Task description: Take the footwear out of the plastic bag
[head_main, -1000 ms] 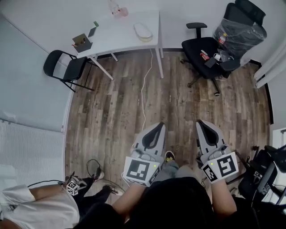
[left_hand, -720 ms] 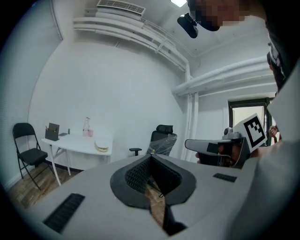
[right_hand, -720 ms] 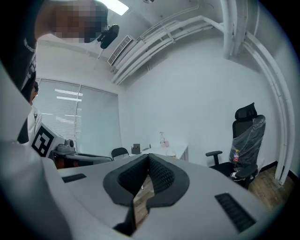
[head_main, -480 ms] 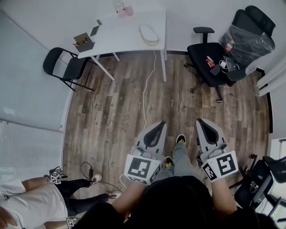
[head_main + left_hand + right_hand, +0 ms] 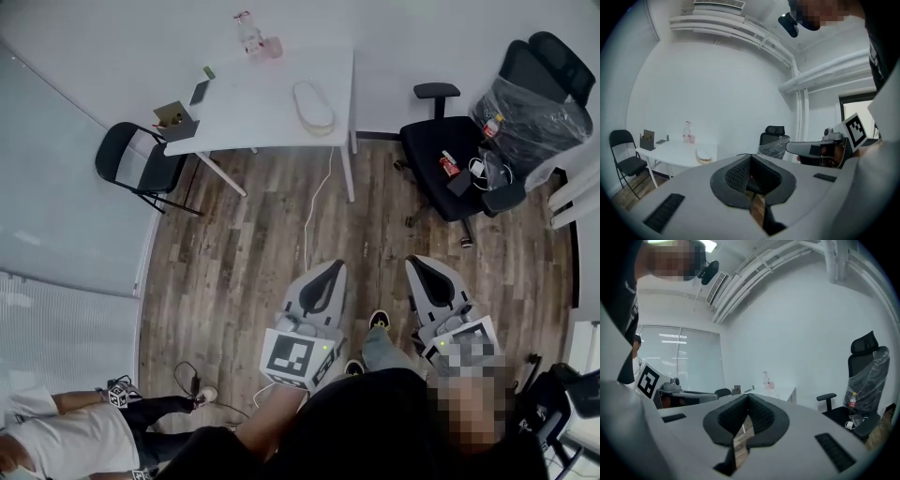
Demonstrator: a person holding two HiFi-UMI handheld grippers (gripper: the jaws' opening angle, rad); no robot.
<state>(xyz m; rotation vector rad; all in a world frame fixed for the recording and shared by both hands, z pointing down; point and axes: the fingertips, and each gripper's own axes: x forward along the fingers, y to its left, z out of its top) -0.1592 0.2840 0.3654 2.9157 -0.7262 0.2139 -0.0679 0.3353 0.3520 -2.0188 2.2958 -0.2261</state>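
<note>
overall: the left gripper point(image 5: 331, 272) and right gripper point(image 5: 418, 264) were held out side by side above the wood floor point(image 5: 244, 244), pointing toward a white table point(image 5: 253, 108).
left gripper: jaws pressed together with nothing between them, as a second earlier.
right gripper: jaws likewise closed and empty, unchanged.
plastic bag: a pale oval bundle point(image 5: 314, 105) lay on the table near its right edge, well apart from both grippers; the footwear inside could not be made out.
change in view: the table, the folding chair point(image 5: 131, 159) and the office chair point(image 5: 459, 155) sat lower in the head view than a second before, and more of the tabletop showed.
bystander: a person point(image 5: 66, 441) at lower left had slid further into the corner.
feet: the wearer's shoe point(image 5: 378, 322) showed between the grippers.
</note>
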